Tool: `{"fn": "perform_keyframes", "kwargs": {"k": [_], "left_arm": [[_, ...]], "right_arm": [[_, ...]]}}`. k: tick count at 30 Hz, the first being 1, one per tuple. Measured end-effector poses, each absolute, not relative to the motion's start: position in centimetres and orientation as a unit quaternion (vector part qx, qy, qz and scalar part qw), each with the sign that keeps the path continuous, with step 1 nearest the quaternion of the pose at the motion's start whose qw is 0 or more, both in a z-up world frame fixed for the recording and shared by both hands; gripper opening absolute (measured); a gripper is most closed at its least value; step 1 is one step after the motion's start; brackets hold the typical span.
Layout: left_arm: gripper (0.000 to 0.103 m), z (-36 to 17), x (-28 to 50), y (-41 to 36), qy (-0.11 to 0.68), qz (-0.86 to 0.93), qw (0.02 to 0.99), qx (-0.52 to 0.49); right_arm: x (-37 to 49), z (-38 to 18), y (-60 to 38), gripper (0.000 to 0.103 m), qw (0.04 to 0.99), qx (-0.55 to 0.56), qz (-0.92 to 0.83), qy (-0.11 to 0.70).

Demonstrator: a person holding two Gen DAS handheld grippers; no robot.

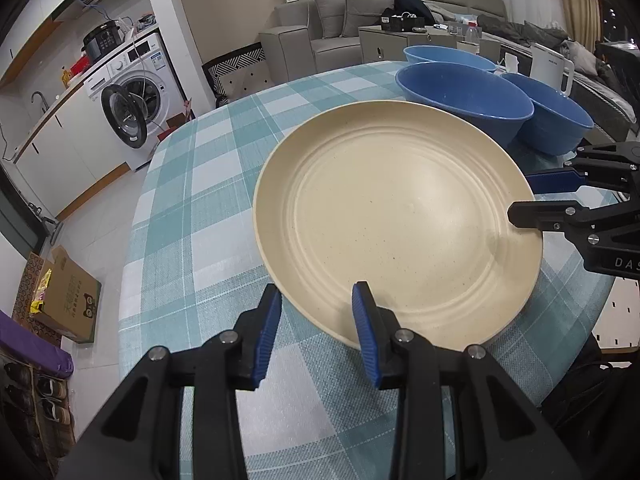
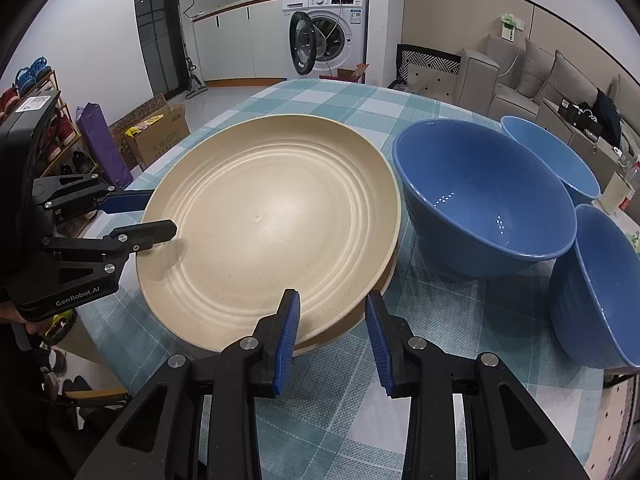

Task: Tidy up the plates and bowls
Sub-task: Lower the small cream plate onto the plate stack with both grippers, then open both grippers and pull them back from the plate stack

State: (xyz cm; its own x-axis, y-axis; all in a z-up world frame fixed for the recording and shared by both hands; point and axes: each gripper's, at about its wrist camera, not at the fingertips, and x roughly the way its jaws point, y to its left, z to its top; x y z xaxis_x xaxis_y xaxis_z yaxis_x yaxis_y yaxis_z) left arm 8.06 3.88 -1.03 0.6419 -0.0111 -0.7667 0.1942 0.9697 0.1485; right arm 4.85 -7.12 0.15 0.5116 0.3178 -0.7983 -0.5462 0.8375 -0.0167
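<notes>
Left gripper (image 1: 316, 334) and right gripper (image 2: 332, 336) (fingers spread, holding nothing) straddle the beige plate's (image 1: 396, 220) rim.

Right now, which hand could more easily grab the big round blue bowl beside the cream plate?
Right. The open right gripper is next to the big round blue bowl; the left gripper sits across the round cream plate from it.

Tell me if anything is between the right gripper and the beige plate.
Nothing visible. The right gripper is open straddling the beige plate at its near rim; the left gripper straddles another edge.
</notes>
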Motion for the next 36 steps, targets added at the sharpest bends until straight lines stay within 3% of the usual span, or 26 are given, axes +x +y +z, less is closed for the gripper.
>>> {"fn": "perform_keyframes", "kwargs": {"k": [14,26,30,36], "left_arm": [[0.036,-1.2,8.0,3.7,0.421,-0.056,0.899,0.111],[0.044,-1.0,7.4,2.0,0.410,-0.087,0.898,0.134],[0.053,-1.3,7.6,2.2,0.413,-0.074,0.897,0.139],[0.056,-1.4,7.8,2.4,0.416,-0.074,0.897,0.128]], "right_arm": [[5.1,-0.2,-7.2,0.035,0.861,-0.146,0.242,0.422],[4.7,-0.1,-5.9,0.035,0.855,-0.170,0.262,0.415],[4.9,0.0,-6.1,0.035,0.856,-0.166,0.258,0.415],[5.0,0.1,-6.2,0.051,0.857,-0.157,0.263,0.415]]}}
